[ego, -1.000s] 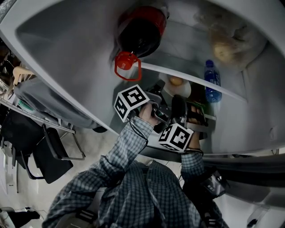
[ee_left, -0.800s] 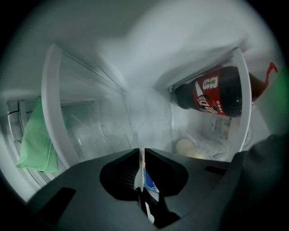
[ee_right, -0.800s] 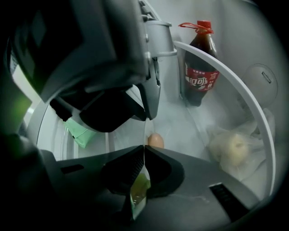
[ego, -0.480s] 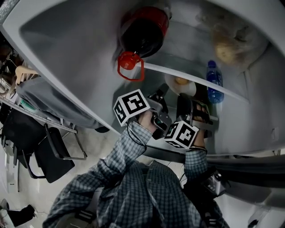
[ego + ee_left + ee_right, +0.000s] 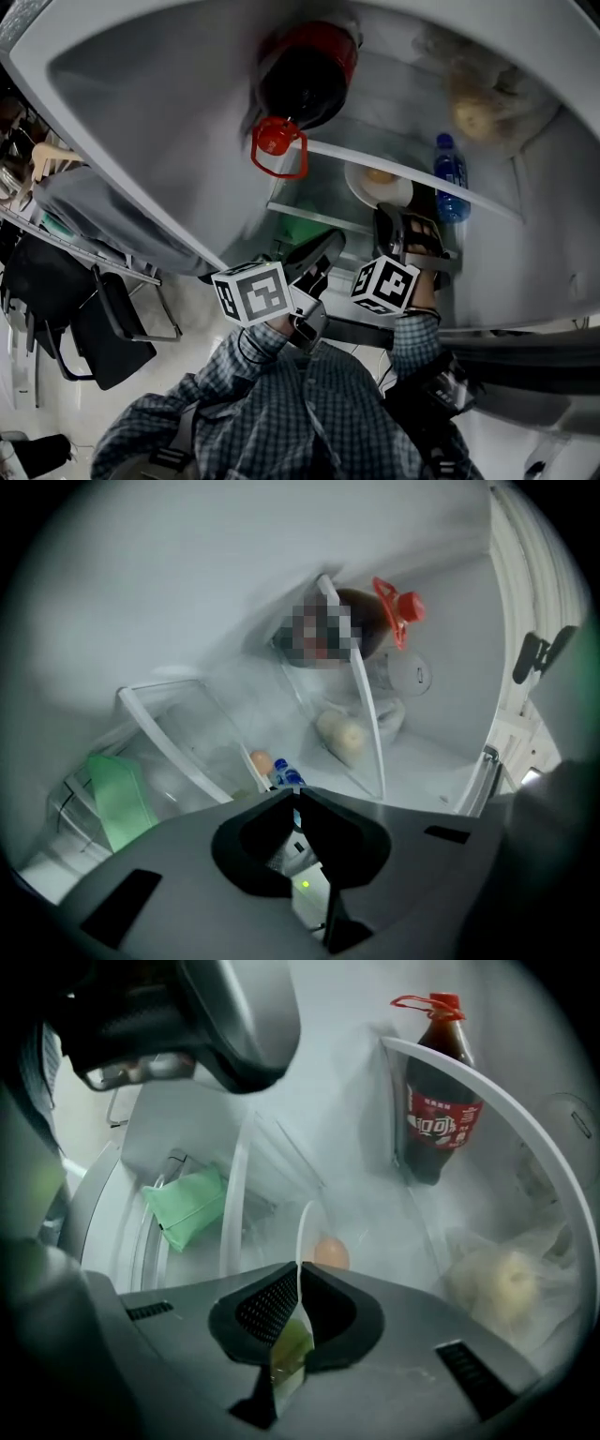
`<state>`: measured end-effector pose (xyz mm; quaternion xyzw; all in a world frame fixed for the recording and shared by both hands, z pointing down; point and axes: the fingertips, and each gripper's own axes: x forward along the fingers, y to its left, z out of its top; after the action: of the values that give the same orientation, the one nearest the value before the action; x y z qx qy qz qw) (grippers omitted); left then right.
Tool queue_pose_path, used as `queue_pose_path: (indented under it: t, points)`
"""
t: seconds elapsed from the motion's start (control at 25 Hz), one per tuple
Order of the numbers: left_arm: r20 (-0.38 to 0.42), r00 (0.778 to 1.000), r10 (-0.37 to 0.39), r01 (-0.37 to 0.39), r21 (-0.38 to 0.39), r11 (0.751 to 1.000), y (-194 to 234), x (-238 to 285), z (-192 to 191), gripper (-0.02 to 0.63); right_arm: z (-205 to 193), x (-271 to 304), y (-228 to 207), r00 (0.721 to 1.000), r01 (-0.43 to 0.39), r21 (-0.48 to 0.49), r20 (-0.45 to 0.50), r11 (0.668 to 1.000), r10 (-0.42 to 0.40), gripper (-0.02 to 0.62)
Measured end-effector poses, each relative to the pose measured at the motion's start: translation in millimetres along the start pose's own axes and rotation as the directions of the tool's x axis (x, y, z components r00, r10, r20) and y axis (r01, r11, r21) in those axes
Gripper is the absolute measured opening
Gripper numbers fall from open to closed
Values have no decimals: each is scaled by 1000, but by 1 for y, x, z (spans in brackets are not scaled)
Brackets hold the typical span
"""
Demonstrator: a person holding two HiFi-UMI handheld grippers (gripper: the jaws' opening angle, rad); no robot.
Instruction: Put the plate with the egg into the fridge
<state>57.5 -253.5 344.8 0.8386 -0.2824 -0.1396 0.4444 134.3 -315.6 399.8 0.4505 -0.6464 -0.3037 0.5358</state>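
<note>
The plate with the egg is inside the fridge, just under the front edge of the glass shelf. The right gripper has its jaws pinched tight on the plate's near rim. A blue bottle stands close on the right. To the left there's open room as far as a green pouch. The left gripper hangs nearer and to the left, with its jaws together on nothing.
</note>
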Motion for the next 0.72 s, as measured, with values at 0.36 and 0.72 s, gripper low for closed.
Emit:
queue_pose_path:
  t: [0.36, 0.72]
  points:
    - [-17, 999, -47, 47, -1, 999, -6, -17, -12, 28, -3, 7, 10, 994, -107, -78, -42, 991, 104, 15]
    - [-14, 998, -65, 64, -40, 997, -1, -21, -15, 28, -3, 6, 13, 983, -182, -36, -46, 983, 180, 16]
